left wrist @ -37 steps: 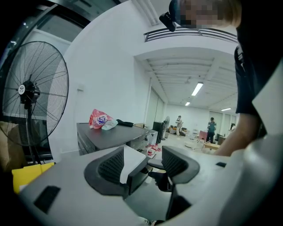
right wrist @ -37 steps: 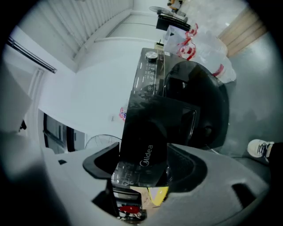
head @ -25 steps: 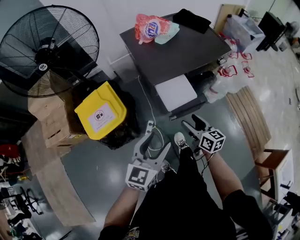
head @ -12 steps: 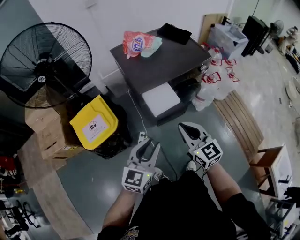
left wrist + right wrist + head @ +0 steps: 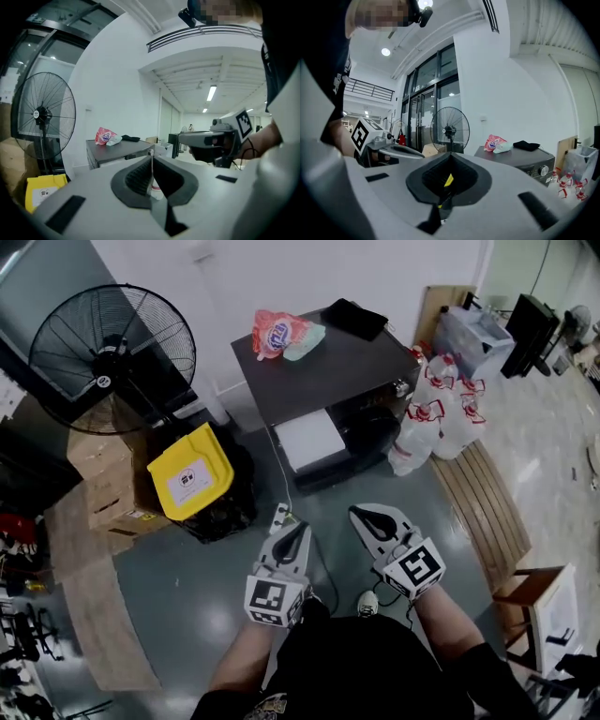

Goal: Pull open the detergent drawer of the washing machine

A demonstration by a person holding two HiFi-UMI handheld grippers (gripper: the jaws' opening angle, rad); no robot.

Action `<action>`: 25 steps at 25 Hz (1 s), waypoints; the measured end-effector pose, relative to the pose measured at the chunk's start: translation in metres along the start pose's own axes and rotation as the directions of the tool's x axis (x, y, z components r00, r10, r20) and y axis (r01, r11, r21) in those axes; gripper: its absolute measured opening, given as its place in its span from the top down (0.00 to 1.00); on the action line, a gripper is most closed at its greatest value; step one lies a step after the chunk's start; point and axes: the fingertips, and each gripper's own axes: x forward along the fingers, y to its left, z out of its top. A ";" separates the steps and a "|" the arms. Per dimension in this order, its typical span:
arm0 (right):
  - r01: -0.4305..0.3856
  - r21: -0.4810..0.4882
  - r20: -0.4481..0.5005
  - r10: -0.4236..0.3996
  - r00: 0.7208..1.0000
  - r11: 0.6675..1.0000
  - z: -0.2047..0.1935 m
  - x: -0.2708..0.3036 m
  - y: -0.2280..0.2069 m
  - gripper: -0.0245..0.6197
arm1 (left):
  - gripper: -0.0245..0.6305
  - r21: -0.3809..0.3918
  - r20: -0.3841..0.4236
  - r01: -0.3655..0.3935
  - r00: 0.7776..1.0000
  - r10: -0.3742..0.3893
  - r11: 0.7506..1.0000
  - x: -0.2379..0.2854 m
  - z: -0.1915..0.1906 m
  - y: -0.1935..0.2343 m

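Observation:
The washing machine (image 5: 337, 362) stands against the wall, dark-topped; it also shows in the left gripper view (image 5: 117, 149) and the right gripper view (image 5: 520, 158). A white rectangular part (image 5: 309, 439), seemingly the detergent drawer, juts out of its front at the left. Both grippers hover over the floor well short of the machine. My left gripper (image 5: 295, 532) is shut and has just been closing with nothing between its jaws (image 5: 151, 174). My right gripper (image 5: 366, 517) is shut and empty too (image 5: 449, 180). They sit side by side, a small gap apart.
On the machine lie a pink bag (image 5: 277, 334) and a black cloth (image 5: 354, 320). A standing fan (image 5: 112, 352), cardboard boxes (image 5: 108, 474) and a yellow-lidded bin (image 5: 190, 472) are at left. White jugs (image 5: 441, 413) and a wooden pallet (image 5: 478, 502) are at right. A cable (image 5: 281, 474) runs across the floor.
The left jaws went from wide open to shut. The right gripper rolled flat and its jaws shut. Both grippers now sit farther from the machine's front.

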 end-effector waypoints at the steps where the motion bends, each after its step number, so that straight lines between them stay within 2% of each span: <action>1: -0.015 -0.007 -0.003 0.014 1.000 1.000 0.000 -0.009 0.002 0.95 | 0.94 -0.003 -0.001 -0.019 1.000 0.019 1.000 0.000 -0.002 -0.009; 6: -0.085 -0.028 -0.005 0.085 0.996 0.996 -0.002 -0.048 0.009 0.95 | 0.94 -0.015 0.013 -0.103 0.995 0.103 0.995 -0.010 -0.008 -0.053; 12: -0.145 -0.031 -0.022 0.144 0.989 0.989 -0.006 -0.070 0.024 0.95 | 0.94 -0.035 0.027 -0.132 0.991 0.133 0.991 -0.029 -0.015 -0.087; 25: -0.152 -0.001 -0.001 0.152 0.988 0.988 -0.002 -0.065 0.031 0.95 | 0.94 -0.016 0.024 -0.141 0.990 0.141 0.990 -0.035 -0.008 -0.087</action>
